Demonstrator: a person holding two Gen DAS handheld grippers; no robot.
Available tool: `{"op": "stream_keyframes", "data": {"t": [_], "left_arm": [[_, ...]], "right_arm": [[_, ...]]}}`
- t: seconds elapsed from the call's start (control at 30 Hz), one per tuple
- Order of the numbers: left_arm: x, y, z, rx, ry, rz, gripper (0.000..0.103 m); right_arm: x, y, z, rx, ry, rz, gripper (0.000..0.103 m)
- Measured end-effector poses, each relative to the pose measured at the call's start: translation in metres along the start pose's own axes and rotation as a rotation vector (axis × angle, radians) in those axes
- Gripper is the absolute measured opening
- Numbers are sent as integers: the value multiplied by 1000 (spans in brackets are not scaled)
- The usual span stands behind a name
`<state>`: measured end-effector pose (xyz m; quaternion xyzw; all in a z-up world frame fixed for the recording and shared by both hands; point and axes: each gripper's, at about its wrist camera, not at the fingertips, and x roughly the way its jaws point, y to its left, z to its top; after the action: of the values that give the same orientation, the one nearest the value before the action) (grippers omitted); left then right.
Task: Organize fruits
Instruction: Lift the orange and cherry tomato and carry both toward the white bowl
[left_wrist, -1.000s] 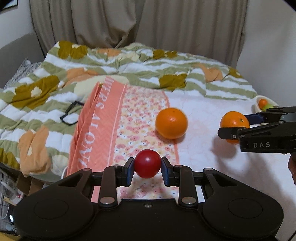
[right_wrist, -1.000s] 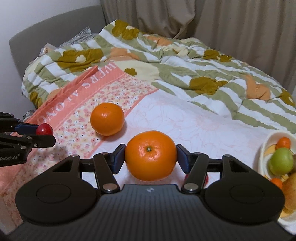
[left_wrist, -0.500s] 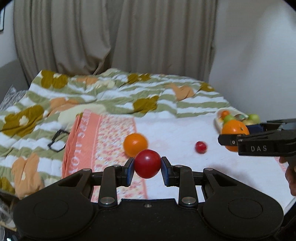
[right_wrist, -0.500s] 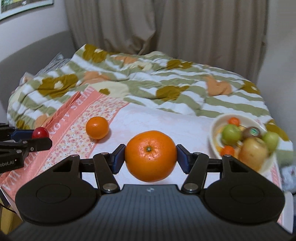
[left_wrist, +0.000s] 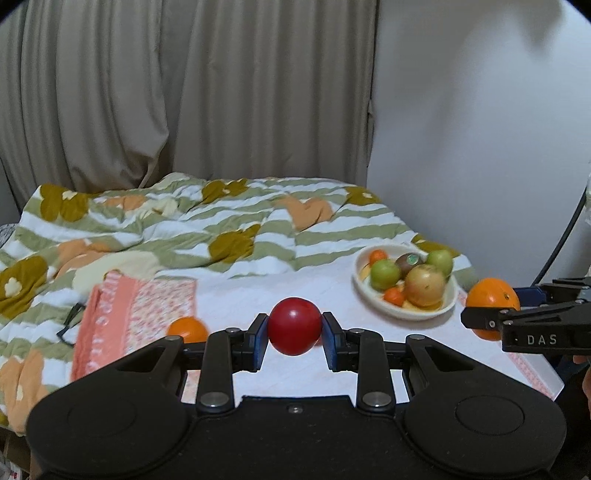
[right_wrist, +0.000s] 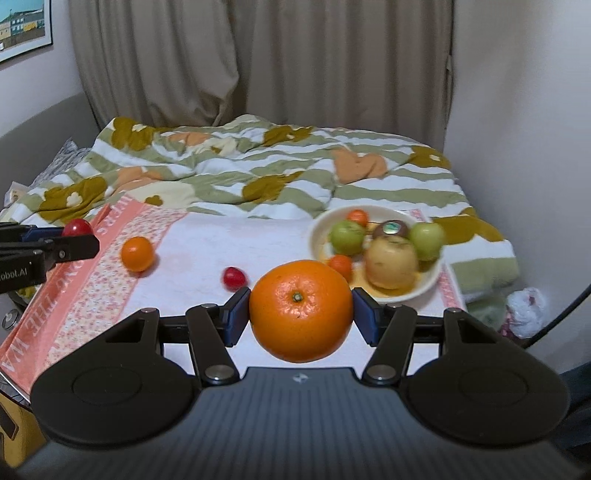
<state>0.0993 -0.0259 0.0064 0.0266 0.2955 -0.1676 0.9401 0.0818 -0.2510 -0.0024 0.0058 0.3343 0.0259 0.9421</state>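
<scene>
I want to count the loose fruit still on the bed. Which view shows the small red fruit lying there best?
The right wrist view: the small red fruit lies in plain sight on the white cloth, between the loose orange and the bowl. In the left wrist view it is almost wholly hidden behind the held red ball.

The bowl (right_wrist: 376, 295) and its fruit are smeared by motion blur, and the framed picture (right_wrist: 22, 27) is cut off at the left edge.
</scene>
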Motion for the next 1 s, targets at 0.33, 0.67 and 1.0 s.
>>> {"op": "stream_keyframes", "data": {"t": [0.33, 0.67, 1.0], "left_arm": [[44, -84, 26, -61, -8, 50, 34], [110, -135, 53, -98, 37, 82, 34], [185, -143, 81, -61, 88, 75, 34]], "right_arm": [[11, -95, 10, -71, 3, 75, 74], [52, -162, 41, -114, 5, 135, 74], [109, -188, 73, -129, 10, 151, 74]]}}
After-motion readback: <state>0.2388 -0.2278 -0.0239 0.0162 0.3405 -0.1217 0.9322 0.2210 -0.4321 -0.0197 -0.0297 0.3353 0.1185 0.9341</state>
